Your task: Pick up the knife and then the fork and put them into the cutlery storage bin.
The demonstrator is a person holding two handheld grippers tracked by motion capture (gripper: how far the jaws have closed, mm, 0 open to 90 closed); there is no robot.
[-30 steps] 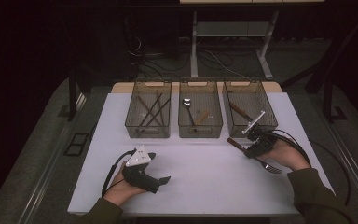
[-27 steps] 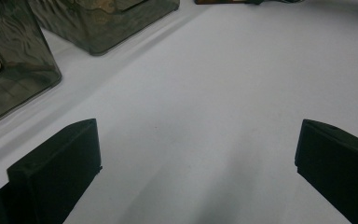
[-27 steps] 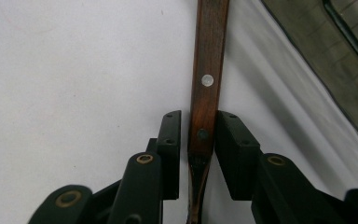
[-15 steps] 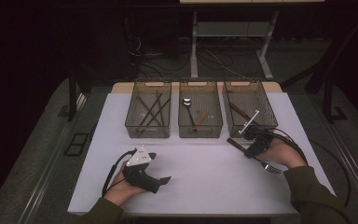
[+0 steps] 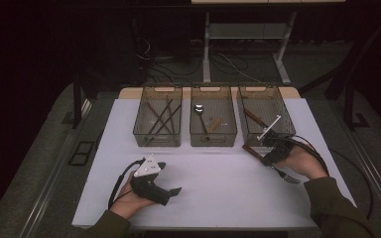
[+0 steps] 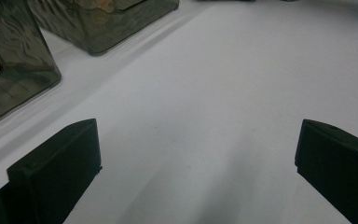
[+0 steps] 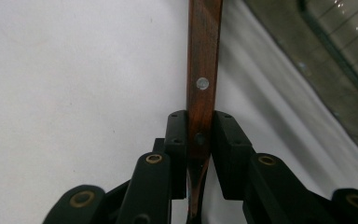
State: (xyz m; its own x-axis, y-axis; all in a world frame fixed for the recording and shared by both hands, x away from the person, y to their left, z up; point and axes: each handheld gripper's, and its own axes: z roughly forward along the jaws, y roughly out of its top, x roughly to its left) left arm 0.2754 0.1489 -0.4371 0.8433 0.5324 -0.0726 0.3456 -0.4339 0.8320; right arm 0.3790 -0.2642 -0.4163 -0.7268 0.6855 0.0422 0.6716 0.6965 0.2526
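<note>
Closing further since the earlier frame, the right gripper's (image 7: 200, 140) jaws were clamped on the wooden-handled fork (image 7: 203, 70).

Its tines were seen trailing behind the hand on the white table (image 5: 228, 188); the right bin (image 5: 265, 116) stood just ahead, beside the handle. The left gripper (image 6: 196, 154) was held apart, empty, two bins ahead to its left.

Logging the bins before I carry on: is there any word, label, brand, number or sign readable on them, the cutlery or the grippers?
None: no text can be read in any view.
Three bins: no label seen.
Wooden handle in the right gripper: bare wood with a rivet, no mark.
Left gripper: its grey plate is blank.
</note>
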